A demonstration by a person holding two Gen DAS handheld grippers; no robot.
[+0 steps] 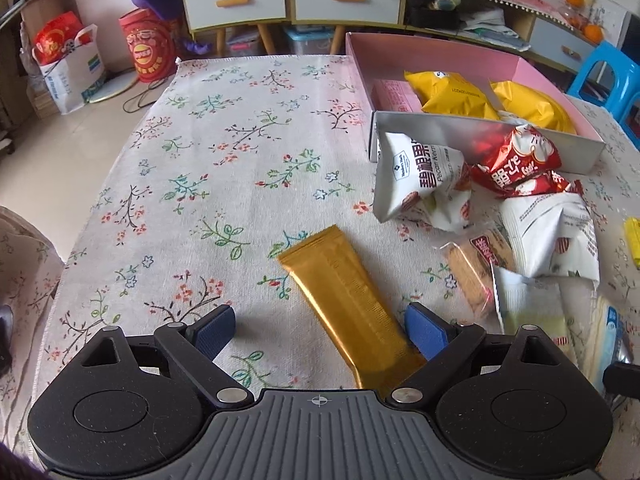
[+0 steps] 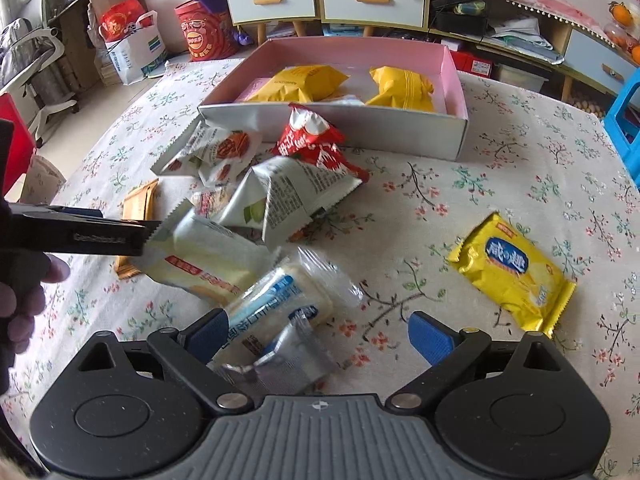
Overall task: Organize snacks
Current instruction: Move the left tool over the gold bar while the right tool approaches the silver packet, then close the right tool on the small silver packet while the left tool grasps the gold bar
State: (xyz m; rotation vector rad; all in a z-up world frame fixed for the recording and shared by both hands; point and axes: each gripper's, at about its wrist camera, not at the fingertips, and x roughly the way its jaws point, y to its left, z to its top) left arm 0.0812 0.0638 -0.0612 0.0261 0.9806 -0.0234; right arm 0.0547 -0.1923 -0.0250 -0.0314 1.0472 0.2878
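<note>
Spreading wide, left hand-held gripper (image 1: 320,330) straddles a gold packet (image 1: 352,304); bare table (image 1: 224,128) left. Right hand-held gripper (image 2: 320,334), wide, over clear-wrapped snack (image 2: 280,300); white pouch (image 1: 420,176) reads "pecan".

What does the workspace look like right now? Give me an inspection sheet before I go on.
Surface: table under a floral tablecloth.
Job's things: pink box holding yellow packets; a loose pile of snack packets in front of it; gold packet and yellow cracker packet lying apart.
Clutter: nothing seen beyond the snacks.
Grippers: left hand-held gripper open, the gold packet between its fingers; right hand-held gripper open over a clear-wrapped packet.
Cables: one on the floor; another down the back wall.
Surroundings: drawer cabinets, red bag, blue stool.
</note>
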